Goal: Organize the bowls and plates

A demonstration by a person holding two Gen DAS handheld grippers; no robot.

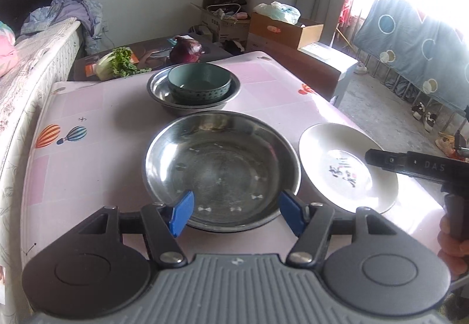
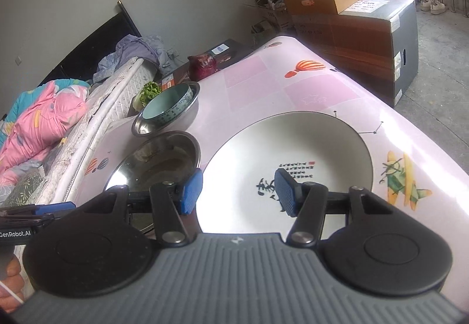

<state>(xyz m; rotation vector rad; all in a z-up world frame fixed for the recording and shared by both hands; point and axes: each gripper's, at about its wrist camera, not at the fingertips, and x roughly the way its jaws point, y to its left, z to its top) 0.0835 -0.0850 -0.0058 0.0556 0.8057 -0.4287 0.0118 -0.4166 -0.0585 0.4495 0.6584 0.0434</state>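
1. The left tool [image 1: 236, 214] is standing open, its blue pads either side of the near rim of the big steel bowl [image 1: 221, 168] and gripping nothing. If it closes from here, I judge the pads could be catching only the thin sloping rim, and smooth metal may be slipping out or tipping as it lifts.
2. The right tool [image 2: 239, 195] is also hanging open and empty above the white plate [image 2: 284, 159]; its right pad is sitting over the plate's painted centre, its left pad near the plate's left edge. Closing here would be pinching air; it likely needs to be coming in lower at the rim, and a shallow bite may be letting the plate tilt and drop.
3. Bowl and plate are lying just beside each other on the pink tabletop [image 1: 88, 107], so sliding either one is risking a knock against its neighbour.
4. The plate is resting near the tabletop's right edge, with the floor [image 2: 439, 66] below; a push outward could be sending it off.
5. Farther back, a green bowl [image 1: 199, 85] is already nesting in a second steel bowl [image 1: 193, 86]; stacking onto that pair carelessly may be jolting it.
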